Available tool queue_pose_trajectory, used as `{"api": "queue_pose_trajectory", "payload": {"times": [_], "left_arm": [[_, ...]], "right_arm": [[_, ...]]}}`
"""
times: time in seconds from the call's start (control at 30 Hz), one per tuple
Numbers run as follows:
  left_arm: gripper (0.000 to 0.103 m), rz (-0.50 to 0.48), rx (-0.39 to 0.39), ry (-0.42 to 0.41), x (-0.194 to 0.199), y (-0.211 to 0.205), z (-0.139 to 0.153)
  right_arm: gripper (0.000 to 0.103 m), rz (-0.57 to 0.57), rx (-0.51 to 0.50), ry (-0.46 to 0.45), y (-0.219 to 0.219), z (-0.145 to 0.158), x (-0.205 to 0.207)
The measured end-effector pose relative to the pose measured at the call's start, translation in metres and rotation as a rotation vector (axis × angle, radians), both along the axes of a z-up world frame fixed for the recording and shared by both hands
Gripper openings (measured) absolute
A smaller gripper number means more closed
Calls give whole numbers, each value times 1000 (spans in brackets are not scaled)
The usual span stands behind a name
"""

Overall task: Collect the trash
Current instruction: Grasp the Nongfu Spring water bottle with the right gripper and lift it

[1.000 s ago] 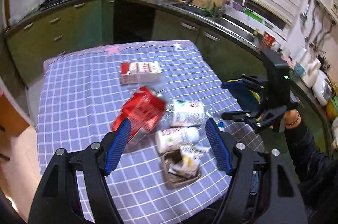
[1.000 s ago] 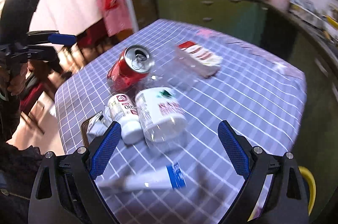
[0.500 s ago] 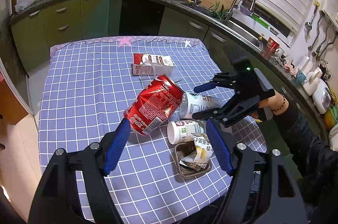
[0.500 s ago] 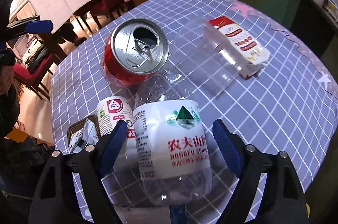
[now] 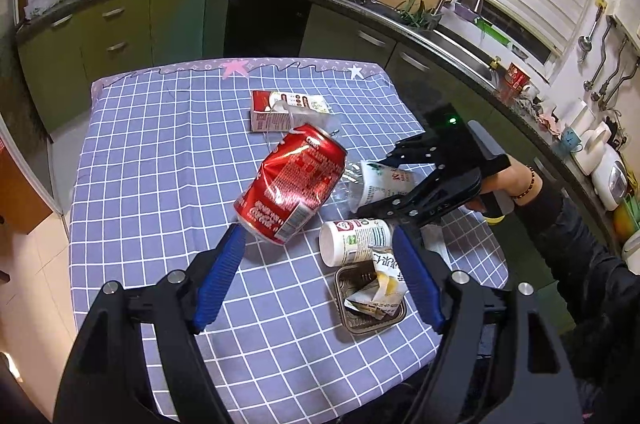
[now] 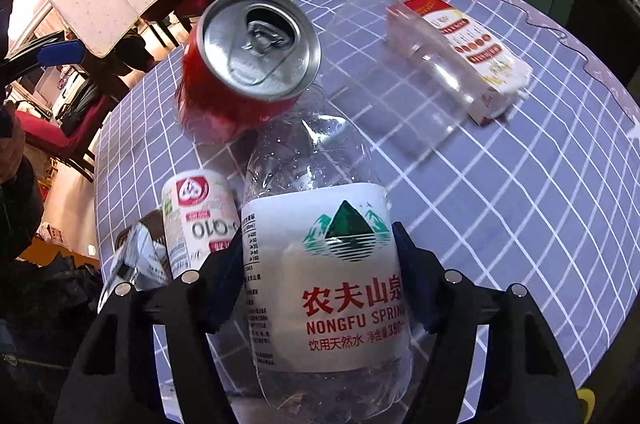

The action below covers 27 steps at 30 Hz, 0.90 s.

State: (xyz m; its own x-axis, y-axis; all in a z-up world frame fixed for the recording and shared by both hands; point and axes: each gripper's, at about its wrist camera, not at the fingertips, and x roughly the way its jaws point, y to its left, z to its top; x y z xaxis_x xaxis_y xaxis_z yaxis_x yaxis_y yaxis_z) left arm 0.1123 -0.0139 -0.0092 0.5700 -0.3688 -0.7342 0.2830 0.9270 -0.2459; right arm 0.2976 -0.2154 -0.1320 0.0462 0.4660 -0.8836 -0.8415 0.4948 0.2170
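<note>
Right gripper [image 6: 318, 288] sits around the labelled body of the clear water bottle [image 6: 324, 264]; jaws closing, blue pads at or very nearly at the label on both sides. Whether they already press cannot be told from the right wrist view. The bottle lies on the checked tablecloth [image 5: 160, 144], neck pointing away toward the red can [image 5: 290, 178].

Left gripper [image 5: 316, 276] hangs over the near table edge, jaws apart, nothing between them (the can and the white bottle only line up behind its tips).

Progress, as judged: early. No bin or bag is in either view, and every piece of trash is on the table. First pick is just being made.

Left to collect, near to far:
- foil tray [image 5: 370, 298] with a crumpled wrapper [image 5: 380, 284] in it, near the table edge
- small white yogurt bottle [image 5: 354, 236], on its side, just beside the water bottle
- red can, dented, tilted, leaning at the water bottle's neck
- clear plastic box [image 6: 404, 72], hard to see
- red-and-white carton [image 5: 286, 108], farthest, touching the clear box

Obstructions: the can may roll or tip when the water bottle is lifted; the yogurt bottle crowds the right gripper's one finger.
</note>
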Motion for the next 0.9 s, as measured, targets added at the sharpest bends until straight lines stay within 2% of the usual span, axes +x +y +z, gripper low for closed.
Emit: {"api": "queue_pose_trajectory", "payload": {"times": [0.53,0.7,0.9], "left_arm": [[74,-34,9,-5,-5,-12,-1],[74,-47,15,-9,-5,-18,1],[74,-58,17,-11,-5,-21,1]], "right_arm": [[67,-45,-70,-17,-57,15,-28],[66,-94,-63,-30,-84,23,-41],[66,-210,-12,-61,-128,43,-50]]}}
